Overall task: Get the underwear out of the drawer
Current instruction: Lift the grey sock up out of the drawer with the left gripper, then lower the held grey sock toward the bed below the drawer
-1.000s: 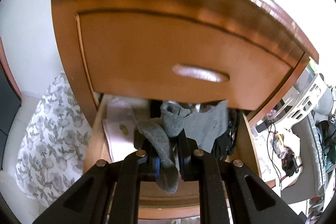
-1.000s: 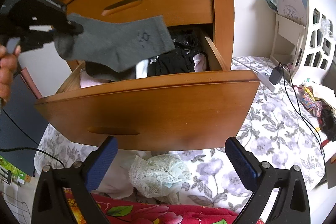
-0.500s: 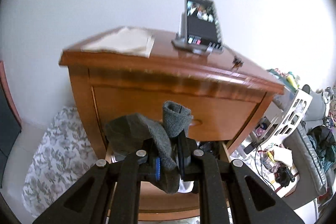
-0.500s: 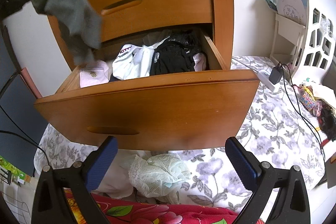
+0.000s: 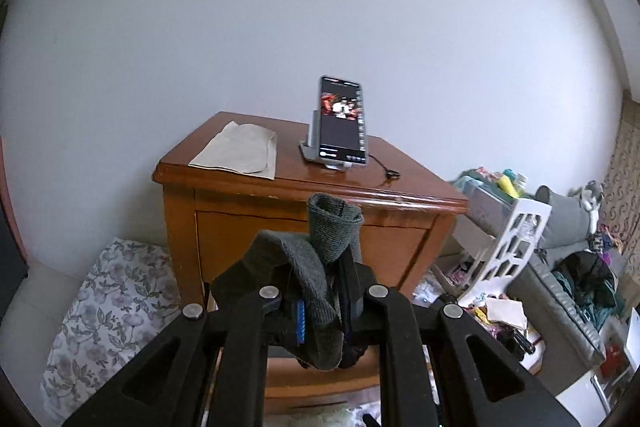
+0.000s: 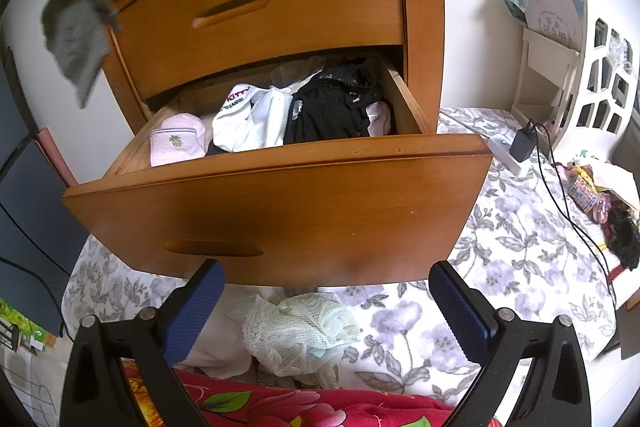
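My left gripper (image 5: 326,307) is shut on a grey sock (image 5: 316,267), whose cuff stands up between the fingers. The same grey sock (image 6: 78,27) hangs in the air at the upper left of the right wrist view, above and left of the open lower drawer (image 6: 280,195). Inside the drawer lie a pink folded piece (image 6: 178,143), a white garment (image 6: 250,117) and a black lace garment (image 6: 336,103). My right gripper (image 6: 326,307) stands open, low in front of the drawer's front panel, with nothing between its blue pads.
The wooden nightstand (image 5: 304,219) carries a phone on a stand (image 5: 340,123) and a folded cloth (image 5: 240,151). A pale lace garment (image 6: 300,331) lies on the floral bedsheet (image 6: 520,267) below the drawer. A white rack (image 6: 592,67) and cables stand at the right.
My left gripper has risen and pulled back with the grey sock, from just over the drawer to above the nightstand's top. The sock no longer covers the drawer's contents. The right gripper has stayed still.
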A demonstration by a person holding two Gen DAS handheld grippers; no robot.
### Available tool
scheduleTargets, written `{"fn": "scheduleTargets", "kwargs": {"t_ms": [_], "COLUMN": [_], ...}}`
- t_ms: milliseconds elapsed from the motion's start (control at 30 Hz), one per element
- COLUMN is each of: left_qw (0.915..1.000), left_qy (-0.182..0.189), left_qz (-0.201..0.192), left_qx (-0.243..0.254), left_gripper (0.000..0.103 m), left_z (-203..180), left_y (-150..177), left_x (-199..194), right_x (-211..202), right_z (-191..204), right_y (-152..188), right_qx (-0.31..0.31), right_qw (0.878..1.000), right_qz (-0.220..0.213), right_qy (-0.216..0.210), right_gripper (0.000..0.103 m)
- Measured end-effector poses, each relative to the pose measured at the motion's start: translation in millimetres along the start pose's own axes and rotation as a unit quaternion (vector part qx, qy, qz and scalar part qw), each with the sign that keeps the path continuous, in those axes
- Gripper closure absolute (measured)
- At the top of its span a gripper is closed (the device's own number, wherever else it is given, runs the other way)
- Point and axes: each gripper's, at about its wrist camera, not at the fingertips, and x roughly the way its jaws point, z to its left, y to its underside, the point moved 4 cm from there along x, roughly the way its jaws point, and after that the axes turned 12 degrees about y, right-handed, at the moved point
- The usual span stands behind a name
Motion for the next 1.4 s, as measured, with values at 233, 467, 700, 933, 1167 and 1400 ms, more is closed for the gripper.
{"fn": "scheduleTargets", "kwargs": {"t_ms": [233,467,700,933,1167,1400], "left_qw": [0.9996,0.9983,0.9969,0.9943,0.9889,0.9811], "left_qy": [0.028,0.052,0.063,0.066,0.072,0.072], "left_qz": [0.007,0.023,0.048,0.078,0.115,0.151], "left_qx": [0.001,0.013,0.005,-0.033,-0.060,-0.096], "left_gripper": [0.090,0.090,0.090,0.090,0.090,0.090], "left_z": [-11.9,-25.4,-24.3,-6.5,3.9,17.9], "left_y": [18.0,38.1,63.5,91.4,123.0,159.7], "left_x": [-29.6,-51.0,-55.9,-52.8,-36.7,-6.1], "right_x": [-1.0,-0.9,-3.0,-4.3,-4.0,-3.2], "right_z": [0.9,2.5,2.9,3.7,5.2,4.7], "right_y": [-0.4,-0.7,-0.4,0.2,0.2,0.8], "right_qx": [-0.003,-0.007,-0.010,-0.014,-0.018,-0.018], "right_qw": [1.000,1.000,1.000,0.999,0.999,0.999], "right_qz": [-0.002,-0.001,-0.003,-0.004,-0.004,-0.001], "right_qy": [0.007,0.015,0.022,0.029,0.033,0.033], "right_gripper": [0.000,0.000,0.000,0.000,0.000,0.000]}}
